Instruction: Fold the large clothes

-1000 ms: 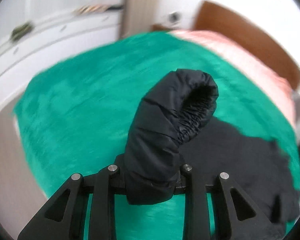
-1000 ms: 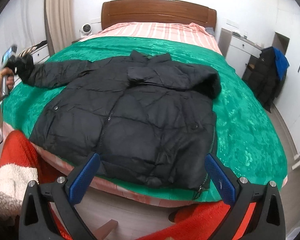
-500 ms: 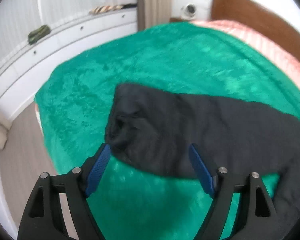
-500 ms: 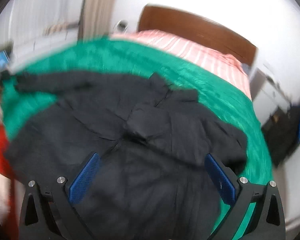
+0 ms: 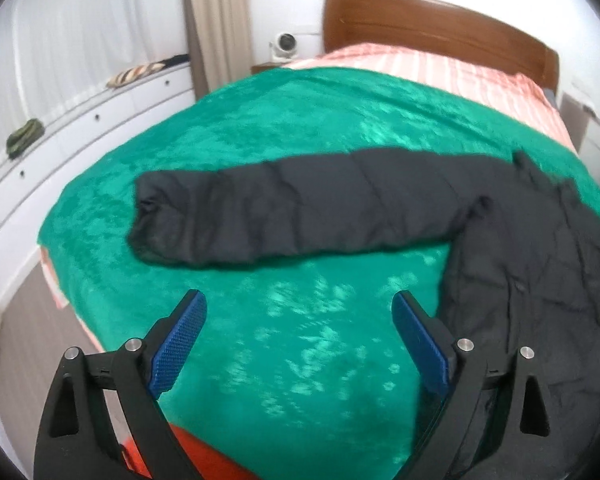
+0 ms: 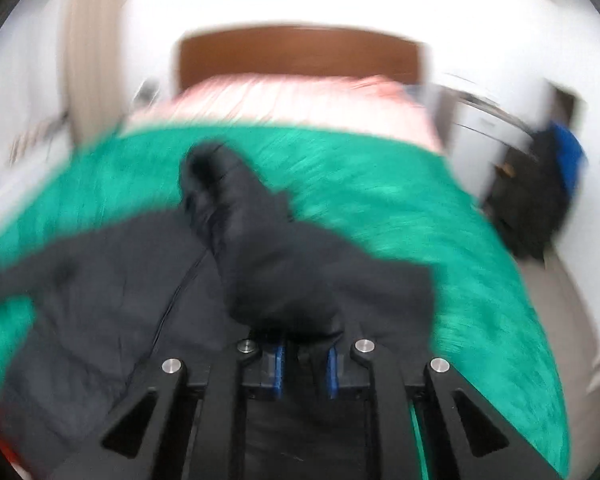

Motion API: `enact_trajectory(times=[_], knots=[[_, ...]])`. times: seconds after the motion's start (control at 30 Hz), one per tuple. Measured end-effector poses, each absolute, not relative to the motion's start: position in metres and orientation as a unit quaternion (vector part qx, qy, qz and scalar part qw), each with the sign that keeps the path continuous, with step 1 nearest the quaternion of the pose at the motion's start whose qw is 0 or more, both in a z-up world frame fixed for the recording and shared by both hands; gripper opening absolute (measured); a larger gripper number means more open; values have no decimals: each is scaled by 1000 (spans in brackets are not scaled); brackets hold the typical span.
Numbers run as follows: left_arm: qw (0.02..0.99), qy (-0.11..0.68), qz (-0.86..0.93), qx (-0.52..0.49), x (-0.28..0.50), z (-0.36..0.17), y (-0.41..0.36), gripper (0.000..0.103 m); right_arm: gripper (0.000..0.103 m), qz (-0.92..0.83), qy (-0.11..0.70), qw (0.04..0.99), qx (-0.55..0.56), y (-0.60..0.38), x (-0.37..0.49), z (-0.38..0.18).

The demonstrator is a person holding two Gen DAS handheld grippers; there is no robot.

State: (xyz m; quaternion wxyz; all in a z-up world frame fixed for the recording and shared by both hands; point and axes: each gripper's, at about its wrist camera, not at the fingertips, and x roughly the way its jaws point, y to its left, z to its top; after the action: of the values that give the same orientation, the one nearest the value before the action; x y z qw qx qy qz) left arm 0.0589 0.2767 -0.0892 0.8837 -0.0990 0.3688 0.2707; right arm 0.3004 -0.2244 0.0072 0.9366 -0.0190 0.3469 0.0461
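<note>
Our left gripper [image 5: 298, 344] is opening, nothing between its jaws; ahead of it the jacket [image 5: 540, 280] sleeve [image 5: 292, 216] lies flat on the green blanket [image 5: 260, 128]. Our right gripper [image 6: 303, 364] pinches jacket fabric. No fold made yet, we judge.

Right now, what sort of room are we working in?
A bedroom, almost certainly. A bed with a wooden headboard fills the view, spread with a green blanket over striped pink bedding. The black jacket lies on the blanket.
</note>
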Motion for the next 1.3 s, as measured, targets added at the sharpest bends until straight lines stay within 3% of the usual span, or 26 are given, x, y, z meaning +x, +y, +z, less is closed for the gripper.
enact_trajectory(times=[0.1, 0.2, 0.5, 0.63, 0.67, 0.77, 0.8, 0.9, 1.0, 1.17, 1.27, 1.3], knots=[[886, 368, 259, -112, 61, -90, 267, 95, 15, -42, 313, 947, 64, -335, 263, 45], [887, 369, 250, -121, 61, -91, 259, 95, 15, -141, 305, 933, 133, -429, 225, 43], [880, 389, 248, -110, 64, -96, 246, 94, 12, -278, 416, 821, 276, -562, 177, -114], [877, 396, 249, -109, 58, -95, 248, 94, 14, -278, 429, 816, 271, -561, 171, -132], [876, 402, 242, -109, 55, -96, 247, 94, 22, -274, 431, 818, 266, -558, 172, -131], [880, 418, 194, -117, 50, -98, 244, 94, 71, -256, 436, 828, 243, -551, 157, -115], [882, 425, 163, -121, 47, -100, 240, 94, 73, -253, 430, 835, 232, -543, 146, -107], [887, 436, 105, -114, 41, -107, 224, 95, 73, -209, 426, 861, 184, -499, 122, -83], [886, 452, 83, -67, 45, -122, 198, 95, 73, -42, 453, 867, 203, -424, 109, -77], [870, 483, 95, -28, 61, -150, 172, 95, 73, 182, 527, 783, 277, -310, 116, -135], [870, 483, 98, -20, 55, -147, 174, 99, 35, 124, 568, 797, 163, -294, 118, -166], [870, 483, 96, -22, 52, -147, 176, 101, 33, 125, 570, 790, 187, -304, 118, -174]])
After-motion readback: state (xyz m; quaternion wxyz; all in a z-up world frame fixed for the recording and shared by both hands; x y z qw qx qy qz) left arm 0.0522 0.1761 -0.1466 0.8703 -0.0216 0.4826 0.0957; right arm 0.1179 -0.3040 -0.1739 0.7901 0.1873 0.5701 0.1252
